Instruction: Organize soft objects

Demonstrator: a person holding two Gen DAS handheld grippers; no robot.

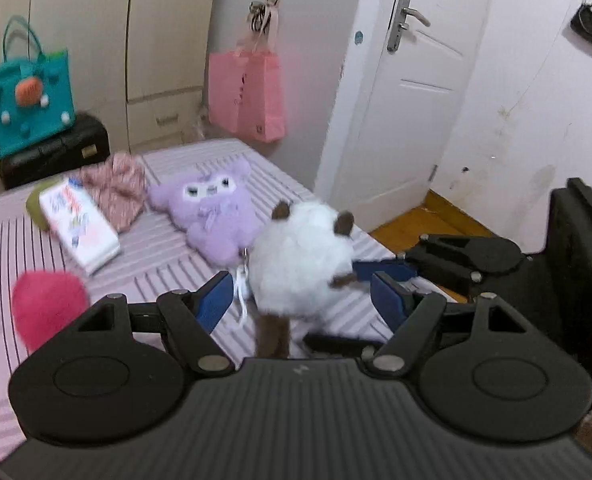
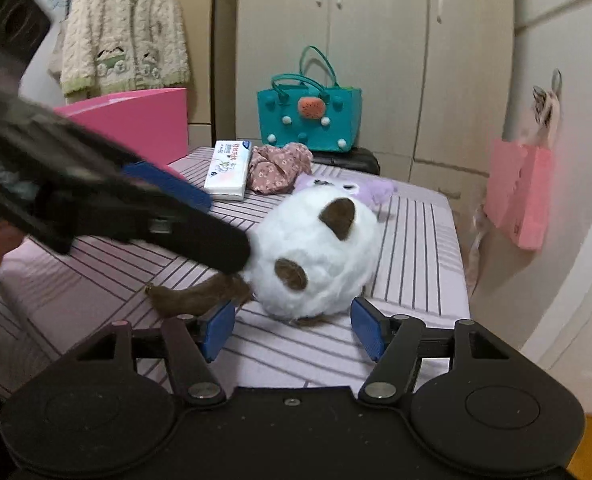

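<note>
Flanking white plush (image 1: pixel 300 256), both grippers' fingers (image 2: pixel 370 334) gape.

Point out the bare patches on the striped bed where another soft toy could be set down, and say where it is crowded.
Bare sheet lies right of the white plush, toward the bed's wall-side edge. Another free strip runs between the tissue pack and the white plush, below the purple plush. The far end is crowded: tissue pack, floral cloth and purple plush bunch together.
</note>
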